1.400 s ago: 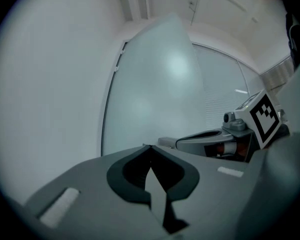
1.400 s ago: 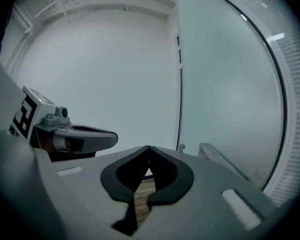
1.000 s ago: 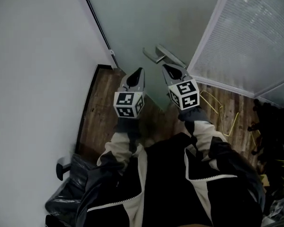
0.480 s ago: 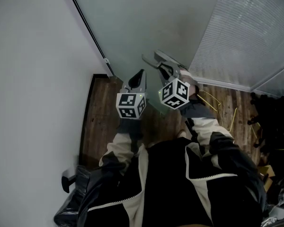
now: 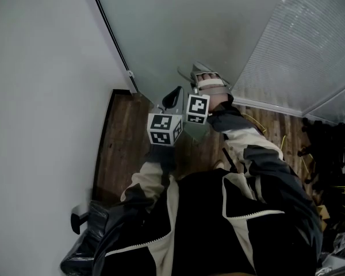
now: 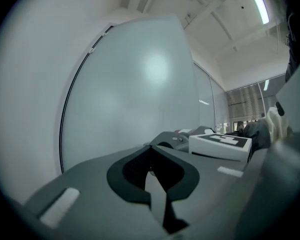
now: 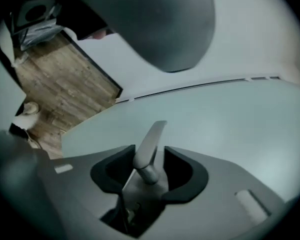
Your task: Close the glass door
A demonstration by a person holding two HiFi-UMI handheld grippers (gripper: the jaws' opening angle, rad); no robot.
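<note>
The frosted glass door [image 5: 178, 27] fills the top of the head view, with its metal lever handle [image 5: 190, 72] low on it. My right gripper [image 5: 200, 76] is rolled onto its side at that handle. In the right gripper view the lever [image 7: 150, 144] stands between the jaws of the right gripper [image 7: 150, 170]. Those jaws are opening, with a gap on each side of the lever. My left gripper [image 5: 173, 94] hangs just left of the handle, shut and holding nothing. In the left gripper view it [image 6: 152, 176] points level at the door [image 6: 135, 94].
A white wall [image 5: 40, 96] stands at the left and a ribbed glass panel [image 5: 310, 56] at the right. The floor [image 5: 121, 142] is dark wood. Yellow wire pieces [image 5: 282, 145] and dark clutter [image 5: 328, 154] lie at the right. A black bag [image 5: 83, 234] sits at lower left.
My right gripper has rolled onto its side and shifted left and down by the handle, its cube now beside the left gripper's cube. The left gripper has barely moved.
</note>
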